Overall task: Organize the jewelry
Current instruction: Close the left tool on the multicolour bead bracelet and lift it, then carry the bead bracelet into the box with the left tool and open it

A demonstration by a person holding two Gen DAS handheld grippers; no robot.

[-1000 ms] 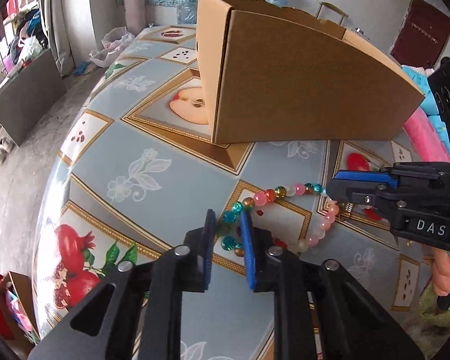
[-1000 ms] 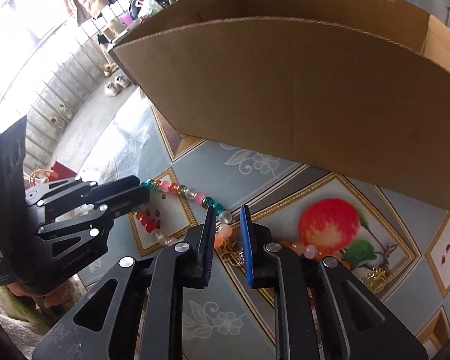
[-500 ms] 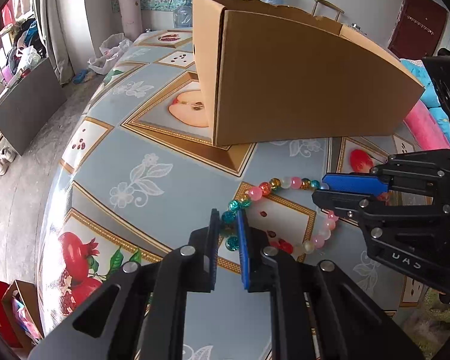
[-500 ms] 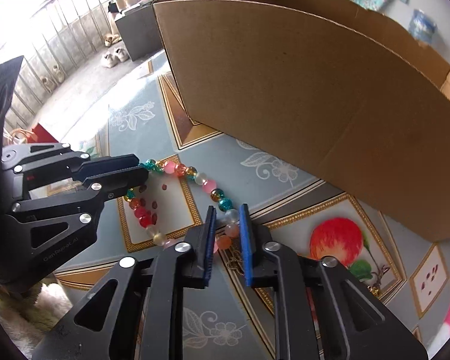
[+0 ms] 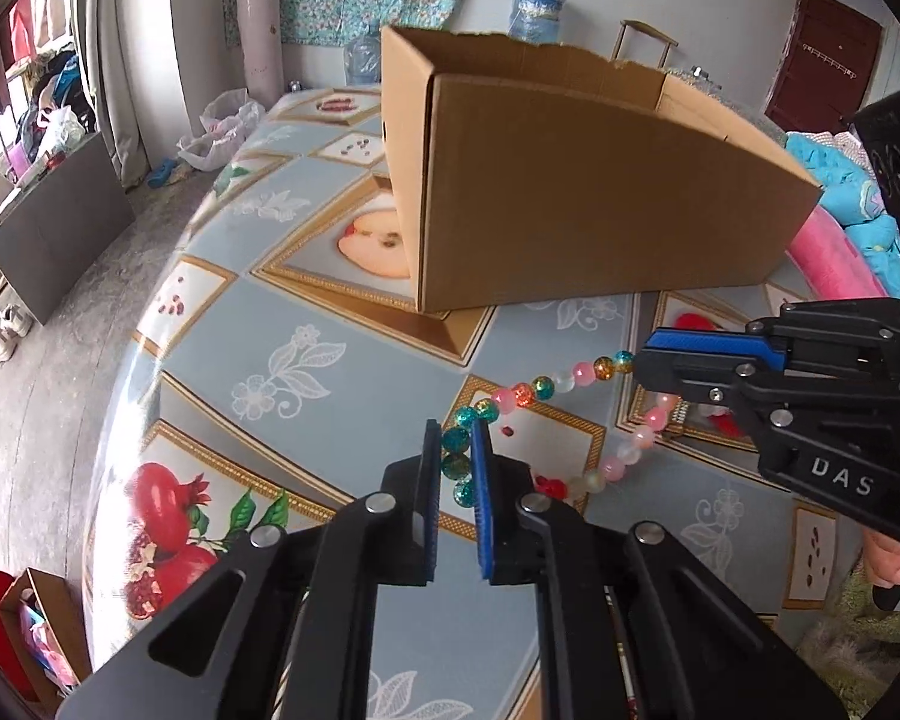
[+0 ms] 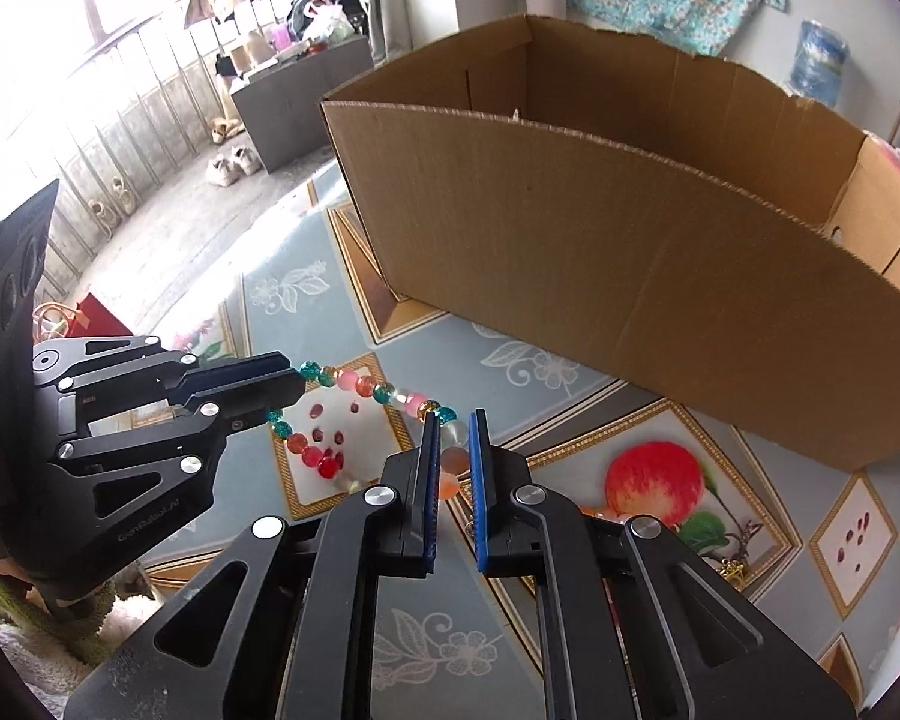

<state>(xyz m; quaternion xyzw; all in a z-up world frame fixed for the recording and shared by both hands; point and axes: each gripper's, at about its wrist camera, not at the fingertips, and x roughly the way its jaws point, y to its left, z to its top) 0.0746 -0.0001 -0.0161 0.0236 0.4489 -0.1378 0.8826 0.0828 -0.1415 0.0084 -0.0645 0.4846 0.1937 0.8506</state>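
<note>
Both grippers lifted the bead necklace [image 5: 546, 387] since a second ago; strand now taut between them above the tablecloth [image 5: 306, 324]. Left gripper [image 5: 456, 450] jaws have just closed, clamped on teal beads. Right gripper [image 6: 453, 441] likewise, on a pale bead. Cardboard box [image 6: 600, 252] open-topped, near rim just beyond; table left of it is free.

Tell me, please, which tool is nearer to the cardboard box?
Right. The right tool grips the bead bracelet at its end nearer the cardboard box; the left tool grips the other end, farther from it.
</note>
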